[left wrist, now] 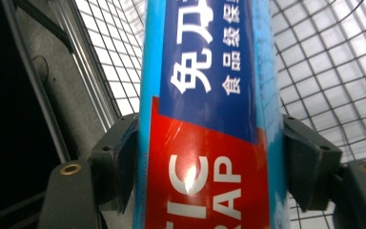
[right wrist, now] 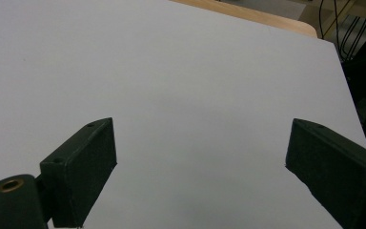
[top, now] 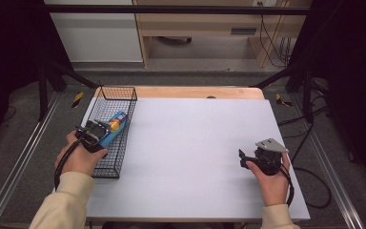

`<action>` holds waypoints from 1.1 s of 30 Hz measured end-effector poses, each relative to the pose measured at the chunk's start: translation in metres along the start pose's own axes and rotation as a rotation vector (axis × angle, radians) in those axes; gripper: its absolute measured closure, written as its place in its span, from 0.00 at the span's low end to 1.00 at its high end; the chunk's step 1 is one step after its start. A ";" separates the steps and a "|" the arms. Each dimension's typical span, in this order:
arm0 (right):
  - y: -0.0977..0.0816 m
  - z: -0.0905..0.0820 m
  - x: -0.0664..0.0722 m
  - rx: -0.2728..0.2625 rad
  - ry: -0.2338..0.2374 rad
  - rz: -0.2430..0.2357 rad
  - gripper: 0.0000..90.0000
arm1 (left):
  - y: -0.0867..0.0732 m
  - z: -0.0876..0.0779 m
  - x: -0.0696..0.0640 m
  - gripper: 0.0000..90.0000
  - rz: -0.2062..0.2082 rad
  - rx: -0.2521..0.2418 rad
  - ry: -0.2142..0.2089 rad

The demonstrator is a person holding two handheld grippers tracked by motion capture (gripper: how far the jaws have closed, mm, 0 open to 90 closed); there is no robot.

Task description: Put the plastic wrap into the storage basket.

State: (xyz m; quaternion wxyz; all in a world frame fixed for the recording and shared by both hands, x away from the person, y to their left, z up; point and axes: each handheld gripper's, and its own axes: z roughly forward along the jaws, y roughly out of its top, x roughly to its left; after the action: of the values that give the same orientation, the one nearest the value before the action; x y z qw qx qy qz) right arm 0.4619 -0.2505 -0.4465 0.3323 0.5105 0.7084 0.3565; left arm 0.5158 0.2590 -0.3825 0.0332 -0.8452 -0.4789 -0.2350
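Left gripper (top: 96, 133) sat over the black wire basket (top: 124, 93) at the counter's (top: 195, 143) left edge. Its 2 fingers (left wrist: 119, 157) were pressed against both long sides of a blue and red plastic wrap box (left wrist: 205, 114), holding it near the red-labelled end. In the high view the box (top: 115, 125) lay inside the basket, pointing toward the far end; whether it rested on the mesh or hung just above it could not be told.

Right gripper (top: 248, 159) rested on the bare white counter, well apart from the basket, fingers (right wrist: 83, 167) spread wide with nothing between them.

Handling, as a judgement: a long carton, probably light, fairly stiff along its length but crushable across thin cardboard walls. Glossy print looked slippery. A grip nearer the middle would likely balance it better; moderate squeeze only.
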 end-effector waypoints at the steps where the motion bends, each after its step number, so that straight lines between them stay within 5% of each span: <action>1: 0.000 0.000 0.000 0.000 0.000 0.000 0.11 | 0.000 0.000 0.000 0.31 0.000 0.000 0.000; 15: 0.000 0.000 0.000 0.000 0.003 -0.008 0.11 | -0.011 -0.020 -0.003 0.13 -0.026 -0.182 0.020; 20: 0.000 -0.001 -0.001 -0.001 -0.002 -0.009 0.09 | -0.010 -0.033 -0.007 0.10 -0.030 -0.273 -0.011; 26: 0.000 -0.004 -0.006 -0.023 -0.017 -0.007 0.05 | -0.008 -0.056 -0.028 0.07 0.025 -0.452 -0.102; 29: 0.001 -0.006 -0.006 -0.035 -0.006 -0.006 0.05 | -0.007 -0.062 -0.035 0.07 0.047 -0.501 -0.132; 33: 0.001 -0.010 -0.004 -0.057 0.011 0.007 0.04 | -0.002 -0.073 -0.051 0.07 0.077 -0.600 -0.228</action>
State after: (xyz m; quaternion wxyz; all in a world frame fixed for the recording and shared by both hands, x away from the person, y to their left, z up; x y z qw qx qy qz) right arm 0.4553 -0.2556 -0.4398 0.3415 0.5013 0.6979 0.3808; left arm 0.4659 0.1990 -0.3398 -0.2624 -0.8556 -0.3566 -0.2680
